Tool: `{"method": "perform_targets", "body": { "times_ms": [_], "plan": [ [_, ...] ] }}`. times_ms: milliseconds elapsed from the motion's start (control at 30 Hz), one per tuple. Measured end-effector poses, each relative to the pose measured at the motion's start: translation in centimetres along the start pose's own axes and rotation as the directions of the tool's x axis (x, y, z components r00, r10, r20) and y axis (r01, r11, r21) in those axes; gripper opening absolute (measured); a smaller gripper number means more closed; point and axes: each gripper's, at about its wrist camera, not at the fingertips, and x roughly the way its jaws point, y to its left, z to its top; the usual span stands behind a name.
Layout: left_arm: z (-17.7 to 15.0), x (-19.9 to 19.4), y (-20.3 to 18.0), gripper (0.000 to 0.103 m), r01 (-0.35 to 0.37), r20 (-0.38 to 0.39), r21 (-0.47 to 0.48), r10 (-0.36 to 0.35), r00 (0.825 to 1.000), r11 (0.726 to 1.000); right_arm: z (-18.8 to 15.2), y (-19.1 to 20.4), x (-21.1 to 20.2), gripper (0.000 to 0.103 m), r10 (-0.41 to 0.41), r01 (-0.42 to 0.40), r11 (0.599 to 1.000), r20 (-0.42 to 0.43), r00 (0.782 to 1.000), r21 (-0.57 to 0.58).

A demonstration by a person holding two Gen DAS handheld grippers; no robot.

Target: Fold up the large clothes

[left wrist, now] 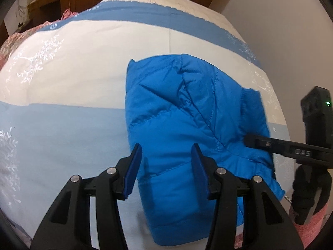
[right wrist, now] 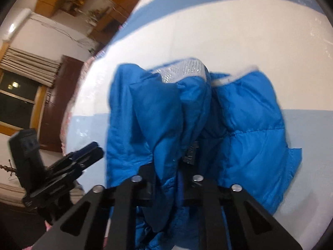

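- Blue puffer jacket (left wrist: 187, 125), partly folded, lies on bed (left wrist: 62, 73) w/ blue-and-white cover
- Looks soft, light, slippery; best grabbed at hem or seam edges
- Right gripper (right wrist: 166, 179) pinched shut on jacket fabric
- Left gripper (left wrist: 166, 166) half open, holding nothing, just over near edge

1. The blue jacket (left wrist: 187, 112) is showing quilted, slightly shiny synthetic cloth with stitched seams.
2. The bed cover (left wrist: 72, 62) is looking like matt, smooth cotton.
3. The left tool (left wrist: 166, 166) is showing matt black plastic and shiny metal rivets.
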Motion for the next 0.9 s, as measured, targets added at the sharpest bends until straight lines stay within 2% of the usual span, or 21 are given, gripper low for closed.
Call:
{"method": "perform_targets", "body": {
  "times_ms": [100,200,367,567,733,900],
  "plan": [
    [-0.1,-1.2,-1.2,0.048,0.008,0.021,0.023,-0.008,1.0,1.0,-0.9,0.7,-3.2,0.011,0.018,-0.017,0.999,0.054,0.998,-0.032],
    [-0.3,-1.8,-2.7,0.048,0.029,0.029,0.049,-0.03,0.999,0.998,-2.1,1.0,-6.4,0.011,-0.004,0.01,0.998,0.108,0.994,-0.058],
    [-1.2,-0.7,-5.7,0.048,0.055,0.01,0.104,-0.056,0.998,0.993,-4.0,-1.5,-8.8,0.011,-0.05,0.052,0.999,0.137,0.989,-0.01],
    [-3.5,2.1,-7.1,0.049,0.032,-0.058,0.155,-0.023,0.998,0.987,-5.5,-6.2,-6.3,0.011,-0.105,0.097,0.991,0.084,0.991,0.095],
    [-4.5,3.7,-7.2,0.052,0.011,-0.054,0.177,-0.002,0.999,0.984,-6.5,-10.8,-3.5,0.017,-0.075,0.065,0.985,0.057,0.996,0.163],
    [-4.9,5.2,-6.9,0.054,-0.024,-0.032,0.194,0.03,0.999,0.981,-6.7,-11.7,-1.9,0.02,-0.071,0.06,0.983,0.058,0.996,0.173]
  ]
}}
